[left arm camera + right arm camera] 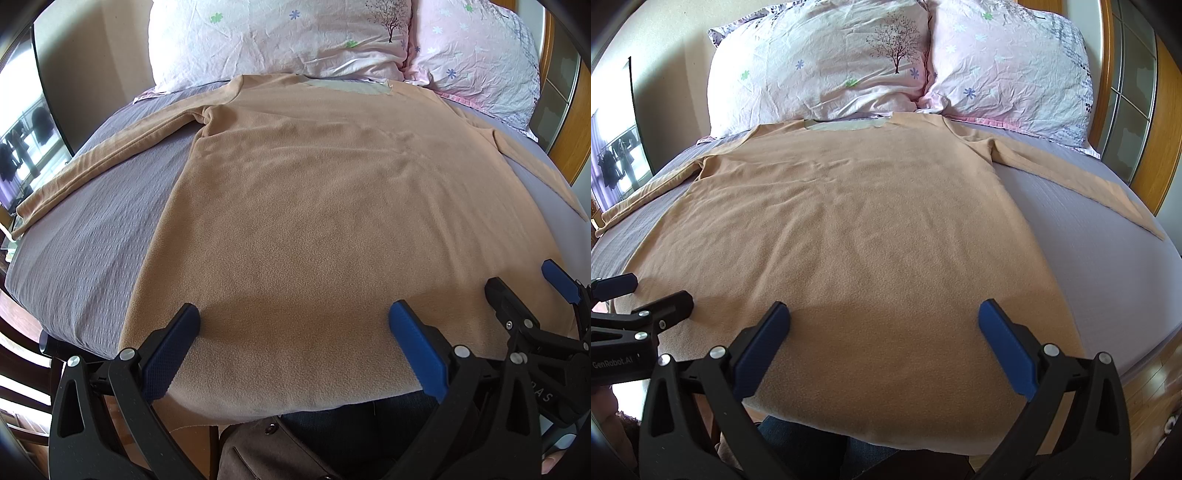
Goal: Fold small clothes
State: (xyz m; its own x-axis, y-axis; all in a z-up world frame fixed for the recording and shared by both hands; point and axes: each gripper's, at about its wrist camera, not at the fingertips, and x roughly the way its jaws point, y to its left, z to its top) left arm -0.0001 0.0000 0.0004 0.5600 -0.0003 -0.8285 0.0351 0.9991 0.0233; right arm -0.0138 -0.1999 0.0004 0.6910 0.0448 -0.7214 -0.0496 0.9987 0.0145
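A tan long-sleeved fleece shirt (325, 206) lies flat on the bed, collar towards the pillows, both sleeves spread out; it also shows in the right wrist view (857, 236). My left gripper (293, 321) is open and empty, hovering just above the shirt's bottom hem on its left side. My right gripper (884, 321) is open and empty above the hem's right side. The right gripper shows at the right edge of the left wrist view (524, 280), and the left gripper at the left edge of the right wrist view (650, 291).
The bed has a grey-purple sheet (85, 236). Two pink flowered pillows (827, 70) (1015, 74) lie at its head. A wooden headboard frame (1160, 122) stands at the right. A window with hanging clothes (22, 147) is at the left.
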